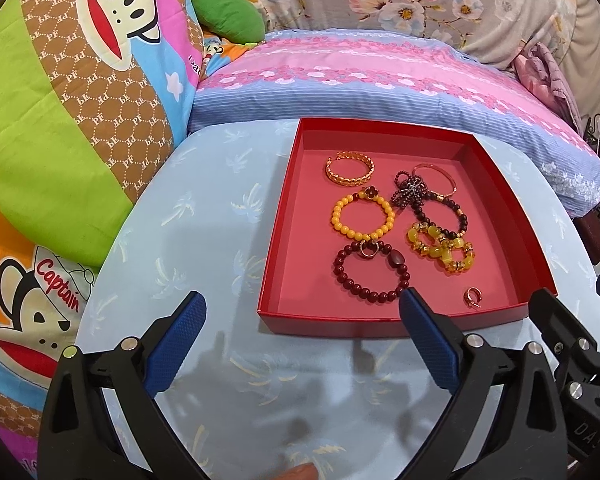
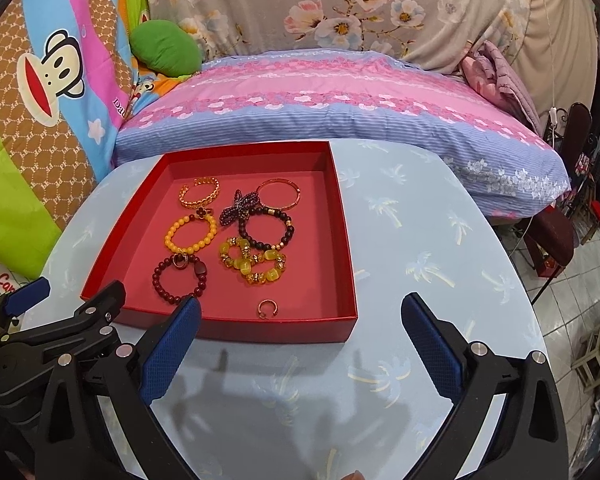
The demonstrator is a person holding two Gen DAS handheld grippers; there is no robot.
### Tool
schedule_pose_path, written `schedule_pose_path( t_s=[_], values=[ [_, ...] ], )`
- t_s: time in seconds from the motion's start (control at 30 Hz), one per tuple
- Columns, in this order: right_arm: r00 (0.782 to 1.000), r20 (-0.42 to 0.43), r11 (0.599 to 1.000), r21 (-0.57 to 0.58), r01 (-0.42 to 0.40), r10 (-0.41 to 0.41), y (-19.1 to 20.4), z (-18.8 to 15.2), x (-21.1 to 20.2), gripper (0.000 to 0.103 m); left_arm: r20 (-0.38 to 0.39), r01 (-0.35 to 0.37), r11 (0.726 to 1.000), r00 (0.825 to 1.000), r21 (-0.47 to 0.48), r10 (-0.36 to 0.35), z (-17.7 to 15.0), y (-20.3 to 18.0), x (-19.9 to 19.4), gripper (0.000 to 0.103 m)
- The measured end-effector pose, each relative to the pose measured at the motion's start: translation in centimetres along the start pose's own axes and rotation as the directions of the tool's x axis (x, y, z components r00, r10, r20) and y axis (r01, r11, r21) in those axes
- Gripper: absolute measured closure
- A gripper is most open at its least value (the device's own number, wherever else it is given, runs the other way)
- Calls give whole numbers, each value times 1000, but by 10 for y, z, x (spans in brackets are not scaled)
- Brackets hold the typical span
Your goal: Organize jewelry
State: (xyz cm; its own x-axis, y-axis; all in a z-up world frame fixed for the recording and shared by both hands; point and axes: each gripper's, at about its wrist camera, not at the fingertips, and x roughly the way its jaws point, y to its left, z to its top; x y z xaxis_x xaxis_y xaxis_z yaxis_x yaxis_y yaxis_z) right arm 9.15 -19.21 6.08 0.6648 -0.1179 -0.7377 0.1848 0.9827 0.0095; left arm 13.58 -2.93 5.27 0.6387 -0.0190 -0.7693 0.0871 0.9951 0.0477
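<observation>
A red shallow box (image 1: 284, 216) (image 2: 342, 216) sits on the round light-blue table. It holds several pieces: a gold cuff (image 1: 350, 168) (image 2: 200, 192), a yellow bead bracelet (image 1: 363, 216) (image 2: 190, 232), a dark red bead bracelet (image 1: 370, 270) (image 2: 180, 280), a black bead bracelet (image 1: 440, 208) (image 2: 270, 228), amber bead bracelets (image 1: 440, 248) (image 2: 256, 264), a thin gold bangle (image 1: 440, 176) (image 2: 280, 194) and a small ring (image 1: 474, 294) (image 2: 266, 308). My left gripper (image 1: 302, 316) is open and empty in front of the box. My right gripper (image 2: 300, 316) is open and empty, just right of it.
The table (image 1: 204, 220) (image 2: 420, 240) has a palm-print cloth. A pink and blue pillow (image 1: 360, 76) (image 2: 320, 92) lies behind the box. Cartoon-print bedding (image 1: 60, 120) rises on the left. A tiled floor with stools (image 2: 580, 320) drops off to the right.
</observation>
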Motion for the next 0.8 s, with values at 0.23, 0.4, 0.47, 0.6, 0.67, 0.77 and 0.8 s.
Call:
schedule_pose_path(
  t_s=[0.23,0.4,0.47,0.6,0.67,0.77,0.8],
  values=[
    [1000,-9,1000,5,12,-12,-1,-2,2,6,-16,8,1000,1000,6,-8,-3,-1,2,7],
    [1000,-15,1000,3,18,-18,-1,-5,3,6,-28,16,1000,999,4,-16,-5,-1,4,7],
    [1000,-18,1000,4,20,-20,-1,-6,4,6,-33,16,1000,999,6,-16,-6,-1,5,7],
    [1000,-24,1000,5,17,-17,-1,-8,6,6,-33,12,1000,999,13,-12,-8,-2,6,7],
    [1000,-27,1000,6,16,-16,-2,-9,7,6,-29,8,1000,1000,15,-7,-9,-2,6,7],
    [1000,-26,1000,6,16,-16,-2,-9,7,6,-22,2,1000,1000,15,-2,-9,-3,5,7],
    [1000,-26,1000,6,17,-17,-2,-9,7,6,-23,3,1000,1000,14,-2,-9,-3,5,7]
  ],
)
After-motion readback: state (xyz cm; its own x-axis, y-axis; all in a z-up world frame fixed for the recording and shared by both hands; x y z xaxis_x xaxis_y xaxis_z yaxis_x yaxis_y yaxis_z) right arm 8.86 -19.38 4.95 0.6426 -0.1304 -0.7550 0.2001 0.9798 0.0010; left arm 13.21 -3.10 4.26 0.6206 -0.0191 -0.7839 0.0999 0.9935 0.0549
